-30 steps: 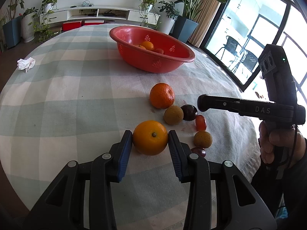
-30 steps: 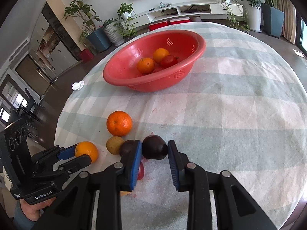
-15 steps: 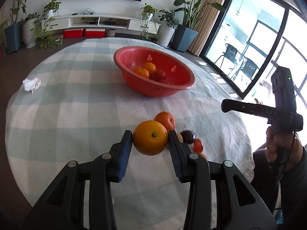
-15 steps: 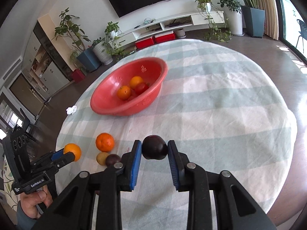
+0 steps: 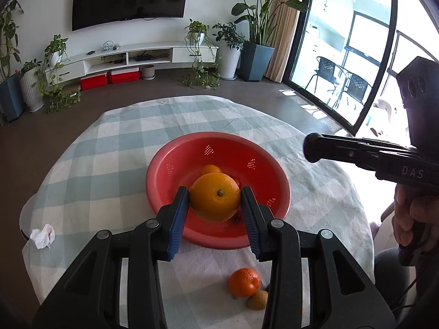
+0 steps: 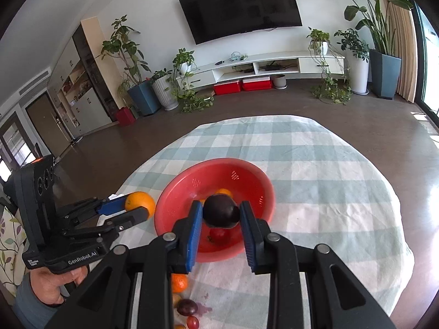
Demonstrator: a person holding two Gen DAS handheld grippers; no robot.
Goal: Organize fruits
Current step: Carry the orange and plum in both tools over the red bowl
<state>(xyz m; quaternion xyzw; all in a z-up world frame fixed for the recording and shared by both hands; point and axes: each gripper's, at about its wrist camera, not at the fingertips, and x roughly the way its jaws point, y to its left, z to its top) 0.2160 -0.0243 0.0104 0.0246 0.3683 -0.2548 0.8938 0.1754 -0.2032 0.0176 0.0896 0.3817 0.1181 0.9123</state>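
Observation:
My left gripper [image 5: 214, 201] is shut on a large orange [image 5: 215, 196] and holds it high above the red colander bowl [image 5: 175, 164]. My right gripper [image 6: 221, 215] is shut on a dark plum [image 6: 221, 211], also high above the bowl [image 6: 178, 192]. The bowl holds an orange fruit [image 6: 223, 192] and a red fruit [image 6: 218, 233]. The left gripper with its orange [image 6: 140, 203] shows in the right wrist view, left of the bowl. A mandarin [image 5: 244, 282] and a brown kiwi-like fruit [image 5: 258, 299] lie on the cloth in front of the bowl.
The round table has a checked cloth [image 5: 109, 164]. A crumpled tissue [image 5: 42, 235] lies at its left edge. A dark plum [image 6: 187, 307] and a small red fruit [image 6: 192, 322] lie near the front. The right gripper's body [image 5: 370, 156] hangs over the table's right side.
Both grippers have risen and moved forward over the bowl with their fruits held. The loose fruits on the cloth now lie below and behind the fingers.

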